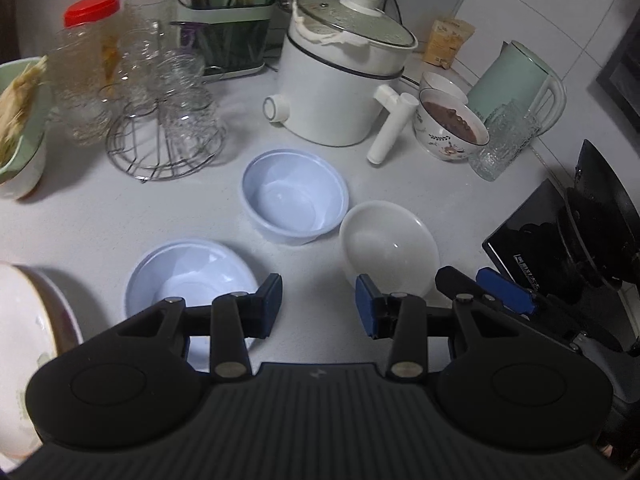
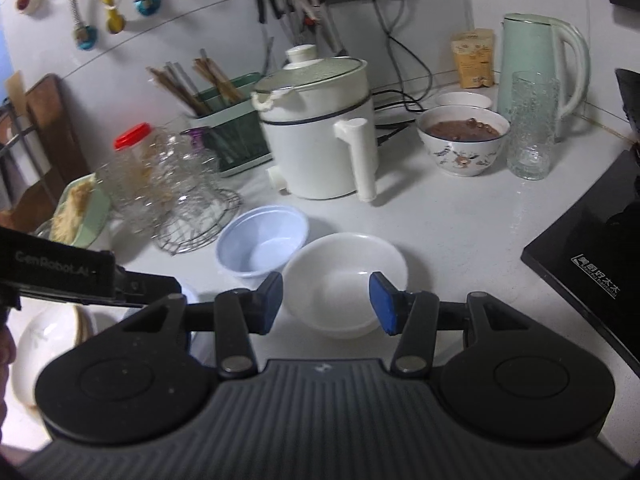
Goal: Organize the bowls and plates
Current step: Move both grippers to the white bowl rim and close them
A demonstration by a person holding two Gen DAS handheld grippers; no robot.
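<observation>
A pale blue bowl stands mid-counter, also in the right wrist view. A second pale blue bowl sits nearer, just left of my open, empty left gripper. A white bowl lies right of them; in the right wrist view the white bowl lies between the fingers of my open right gripper, not gripped. A white plate with a gold rim is at the near left, also in the right wrist view.
A white electric pot stands behind the bowls. A wire rack of glasses, a green chopstick holder, a patterned bowl of brown food, a glass, a green kettle and a black induction cooker ring the counter.
</observation>
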